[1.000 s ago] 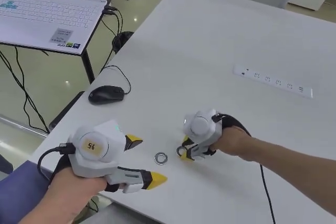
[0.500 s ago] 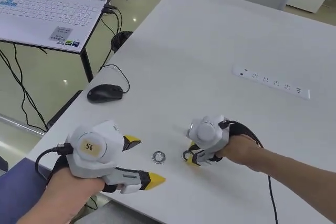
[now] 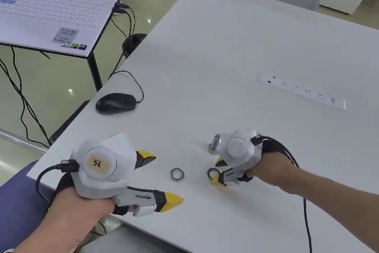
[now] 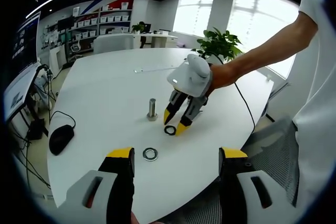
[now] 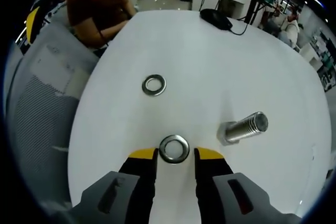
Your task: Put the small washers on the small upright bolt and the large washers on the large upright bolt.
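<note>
A steel bolt [image 3: 214, 143] [image 4: 152, 109] [image 5: 242, 127] stands upright on the white table [image 3: 237, 57]. Just in front of it my right gripper [image 3: 217, 177] [image 4: 176, 123] [image 5: 175, 157] points down at the tabletop, shut on a metal washer [image 3: 212, 174] [image 4: 170, 129] [image 5: 174, 149] held between its yellow tips. A second washer [image 3: 176, 174] [image 4: 150, 154] [image 5: 154, 85] lies flat on the table to the left of it. My left gripper [image 3: 159, 179] [image 4: 176, 157] hovers open near the table's front edge, its jaws wide apart, with the loose washer just ahead of them.
A black mouse [image 3: 116, 103] with its cable lies near the left table edge. A white power strip [image 3: 302, 92] sits far right. A laptop [image 3: 53, 4] stands on a side stand beyond the left edge. The right forearm [image 3: 331, 191] crosses the front right of the table.
The right gripper has shifted a little right with the washer, and the bolt behind it has come into sight. The left gripper has hardly moved. The head camera drifted.
</note>
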`<state>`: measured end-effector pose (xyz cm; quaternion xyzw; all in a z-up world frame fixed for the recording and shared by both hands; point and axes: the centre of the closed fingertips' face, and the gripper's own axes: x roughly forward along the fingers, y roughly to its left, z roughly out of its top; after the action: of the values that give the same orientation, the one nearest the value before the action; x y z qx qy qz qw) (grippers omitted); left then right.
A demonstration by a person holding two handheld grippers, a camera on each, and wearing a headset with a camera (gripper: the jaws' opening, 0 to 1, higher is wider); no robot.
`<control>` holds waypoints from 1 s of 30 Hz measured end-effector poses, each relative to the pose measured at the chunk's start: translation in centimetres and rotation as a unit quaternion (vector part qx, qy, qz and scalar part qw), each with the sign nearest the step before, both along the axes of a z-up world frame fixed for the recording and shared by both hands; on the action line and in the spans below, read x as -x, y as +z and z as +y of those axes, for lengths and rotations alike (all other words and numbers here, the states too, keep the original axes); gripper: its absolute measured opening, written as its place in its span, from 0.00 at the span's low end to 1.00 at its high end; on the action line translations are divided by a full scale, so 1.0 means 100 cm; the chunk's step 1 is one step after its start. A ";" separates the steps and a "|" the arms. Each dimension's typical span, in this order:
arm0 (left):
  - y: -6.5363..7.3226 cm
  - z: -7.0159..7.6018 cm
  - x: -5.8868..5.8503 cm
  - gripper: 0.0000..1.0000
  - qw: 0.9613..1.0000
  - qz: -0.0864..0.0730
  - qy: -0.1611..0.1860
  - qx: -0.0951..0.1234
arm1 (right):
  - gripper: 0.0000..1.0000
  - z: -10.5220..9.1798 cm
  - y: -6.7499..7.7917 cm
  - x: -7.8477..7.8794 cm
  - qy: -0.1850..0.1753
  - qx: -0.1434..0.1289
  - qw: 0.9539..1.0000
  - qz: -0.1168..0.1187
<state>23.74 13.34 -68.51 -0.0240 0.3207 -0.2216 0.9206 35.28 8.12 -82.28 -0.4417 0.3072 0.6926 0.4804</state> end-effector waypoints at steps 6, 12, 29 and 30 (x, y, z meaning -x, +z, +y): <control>0.002 -0.003 -0.004 0.64 1.000 -0.003 -0.002 0.001 | 0.24 0.001 0.000 0.004 0.013 -0.001 1.000 -0.003; 0.005 -0.001 -0.005 0.64 1.000 -0.007 -0.001 0.000 | 0.23 -0.001 0.001 0.004 0.004 0.001 1.000 -0.002; 0.000 0.003 -0.002 0.64 1.000 -0.002 0.005 0.000 | 0.23 -0.003 0.019 -0.002 -0.026 -0.018 0.999 -0.003; 0.000 0.003 -0.003 0.64 1.000 -0.001 0.004 0.000 | 0.23 -0.003 0.021 -0.003 -0.029 -0.021 0.999 -0.004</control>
<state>24.00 13.61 -68.48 -0.0250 0.3193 -0.2182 0.9218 35.61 7.78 -80.19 -0.4253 0.3037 0.6830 0.5102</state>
